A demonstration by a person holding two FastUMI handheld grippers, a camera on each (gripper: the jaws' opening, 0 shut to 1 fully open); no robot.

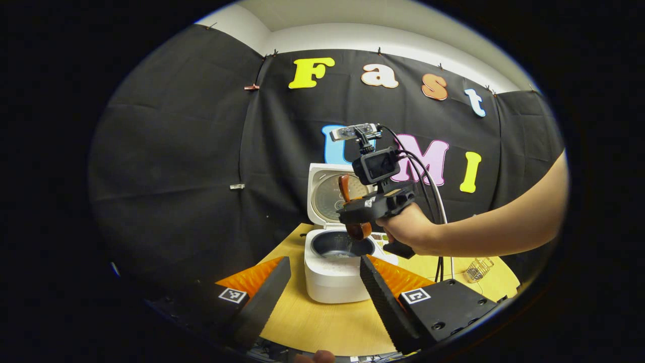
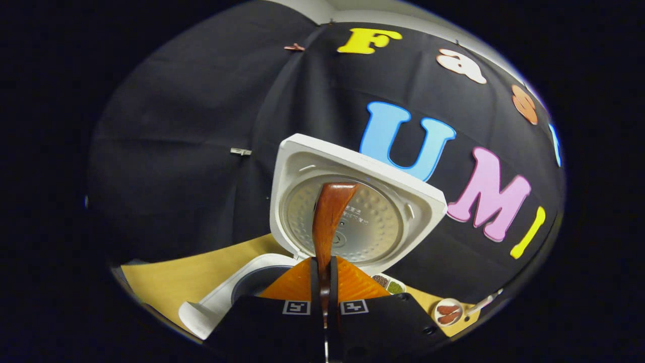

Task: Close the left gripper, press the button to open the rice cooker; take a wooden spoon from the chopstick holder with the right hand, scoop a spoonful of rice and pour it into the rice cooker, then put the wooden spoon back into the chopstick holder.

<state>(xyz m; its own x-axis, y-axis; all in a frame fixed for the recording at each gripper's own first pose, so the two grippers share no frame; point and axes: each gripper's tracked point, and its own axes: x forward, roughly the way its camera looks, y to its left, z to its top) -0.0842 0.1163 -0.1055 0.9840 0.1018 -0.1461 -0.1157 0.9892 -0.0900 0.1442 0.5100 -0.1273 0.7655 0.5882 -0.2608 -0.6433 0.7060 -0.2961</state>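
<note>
**Wooden spoon held over open rice cooker**

The wooden spoon (image 2: 330, 217) is clamped between both fingers of the right tool (image 2: 325, 282), above the rice cooker (image 1: 335, 269), whose lid stands raised on the desk (image 1: 322, 322). The left tool (image 1: 322, 292) is held open, nothing between its fingers.

I am working in a recording booth dressed up as a kitchen corner, not a real home: black cloth (image 1: 176, 166) is pinned up as walls, with a plain white room wall (image 1: 352, 38) showing above it. On a round light wooden table (image 1: 322, 322) stand a white rice cooker with its lid open (image 1: 332, 272), small dishes of food (image 2: 447, 311) and a wire basket (image 1: 477, 268).
</note>
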